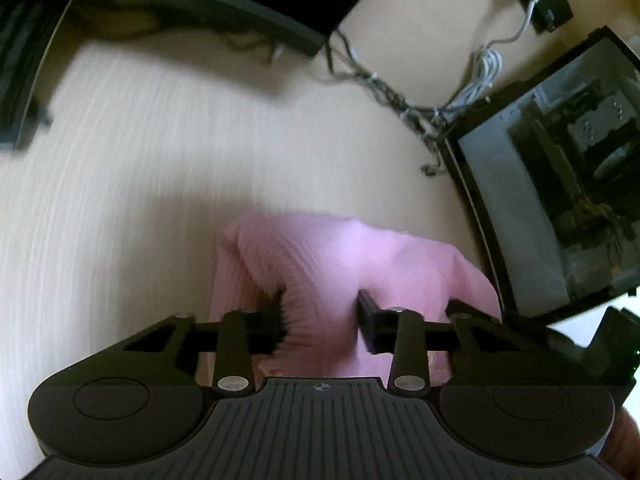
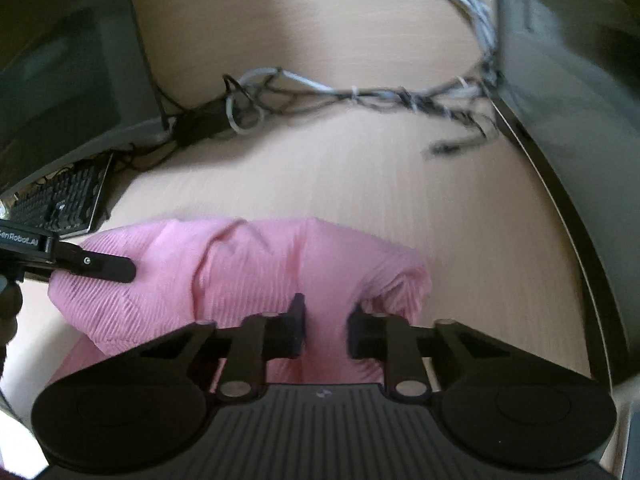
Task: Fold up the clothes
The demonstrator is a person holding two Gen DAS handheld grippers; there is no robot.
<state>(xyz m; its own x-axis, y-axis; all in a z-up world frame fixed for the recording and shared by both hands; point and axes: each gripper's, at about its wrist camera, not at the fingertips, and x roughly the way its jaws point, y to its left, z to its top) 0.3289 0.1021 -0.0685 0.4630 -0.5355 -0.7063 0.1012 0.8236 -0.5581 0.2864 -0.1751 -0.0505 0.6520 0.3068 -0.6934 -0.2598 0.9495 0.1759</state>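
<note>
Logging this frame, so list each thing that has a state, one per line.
Pink garment: bunched on the desk, not yet folded flat.
Left tool: fingers apart, cloth between them.
Right tool: fingers apart, cloth between them.
Cables: loose, tangled.
Keyboard: pushed aside, tilted.

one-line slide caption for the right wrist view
Right hand-held gripper over a bunched pink ribbed garment on a light wooden desk, tangled cables behind.

The pink garment (image 2: 256, 280) is soft ribbed knit cloth, matt throughout. It lies on a surface (image 1: 160, 152) of pale wood-grain laminate, smooth with a faint sheen. Both the left gripper (image 1: 320, 316) and the right gripper (image 2: 325, 326) are matt black plastic with ridged housings and dull metal pivot pins.
</note>
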